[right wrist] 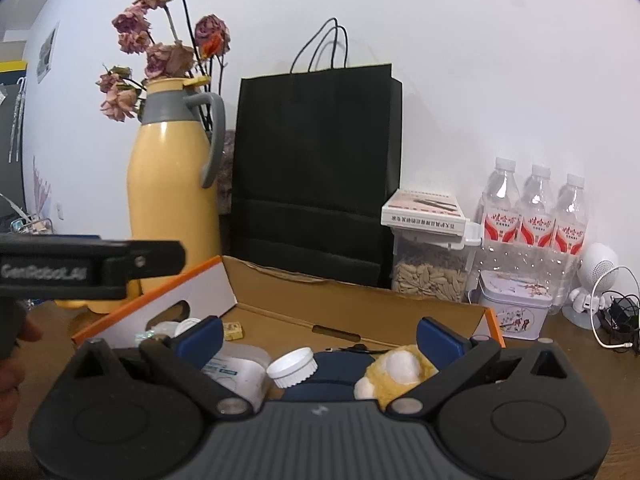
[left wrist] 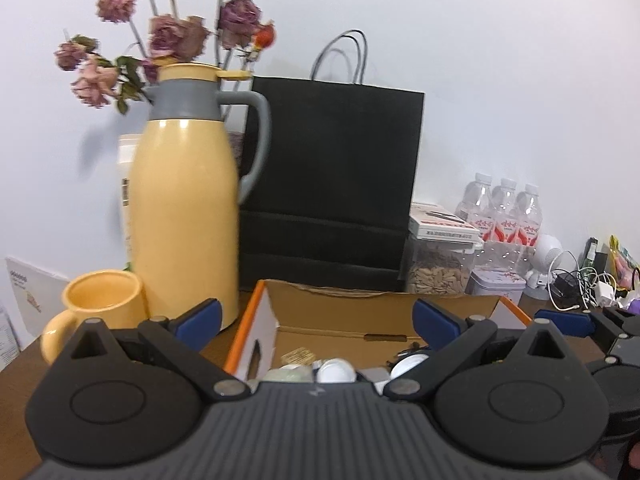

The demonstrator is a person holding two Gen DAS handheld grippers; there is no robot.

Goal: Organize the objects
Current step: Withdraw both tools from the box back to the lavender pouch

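Both grippers, left point(left wrist: 318, 322) and right point(right wrist: 320, 336), wide apart, empty; "GenRobot.AI" on left

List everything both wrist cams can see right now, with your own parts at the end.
thermos jug: one, yellow with grey collar, back left, upright
mug: one, yellow, beside the jug
dried flowers: one bunch, faded pink, behind the jug
paper bag: one, black, against the wall
cardboard box: one, brown with orange edge, open, centre
plush toy: one, yellow and white, in the box
white cap: one, in the box
seed container: one, clear, right of the bag
water bottles: three, clear with red labels, back right
tin: one, white, patterned
left gripper: fingers open, empty
right gripper: fingers open, empty
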